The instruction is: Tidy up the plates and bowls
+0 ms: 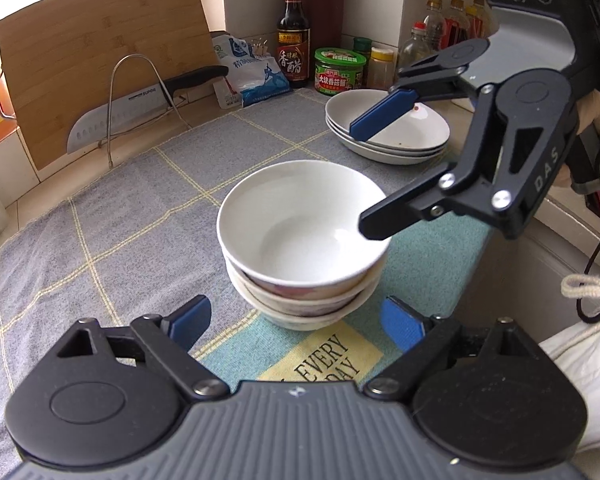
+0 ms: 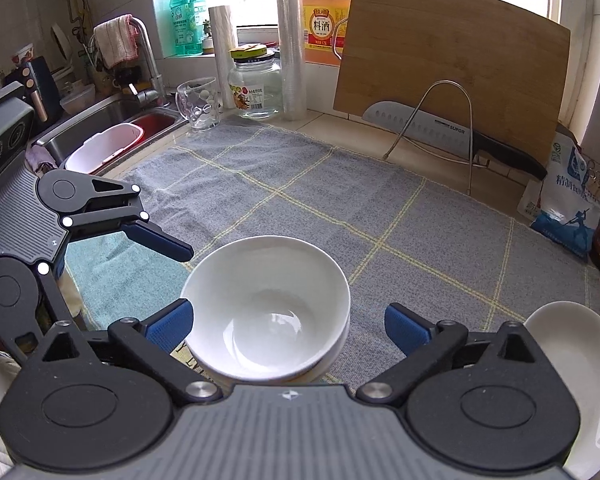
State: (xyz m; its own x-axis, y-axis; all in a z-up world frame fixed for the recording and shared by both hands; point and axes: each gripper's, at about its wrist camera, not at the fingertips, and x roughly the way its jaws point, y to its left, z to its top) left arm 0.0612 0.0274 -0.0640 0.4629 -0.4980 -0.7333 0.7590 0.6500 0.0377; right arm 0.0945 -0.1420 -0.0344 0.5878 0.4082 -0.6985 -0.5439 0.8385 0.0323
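Note:
A stack of three white bowls (image 1: 300, 236) stands on the grey checked cloth (image 1: 132, 216); it also shows in the right wrist view (image 2: 266, 308). A stack of white plates (image 1: 388, 128) sits behind it to the right, seen at the right edge of the right wrist view (image 2: 576, 356). My left gripper (image 1: 298, 320) is open, just in front of the bowls. My right gripper (image 2: 286, 326) is open with its fingers on either side of the top bowl, not touching; it also shows in the left wrist view (image 1: 364, 176).
A bamboo cutting board (image 1: 100, 52) and a knife (image 1: 140, 108) on a wire rack stand at the back. Sauce bottles and jars (image 1: 294, 40) fill the corner. A sink (image 2: 112, 132), a glass (image 2: 198, 104) and a jar (image 2: 256, 84) are at left.

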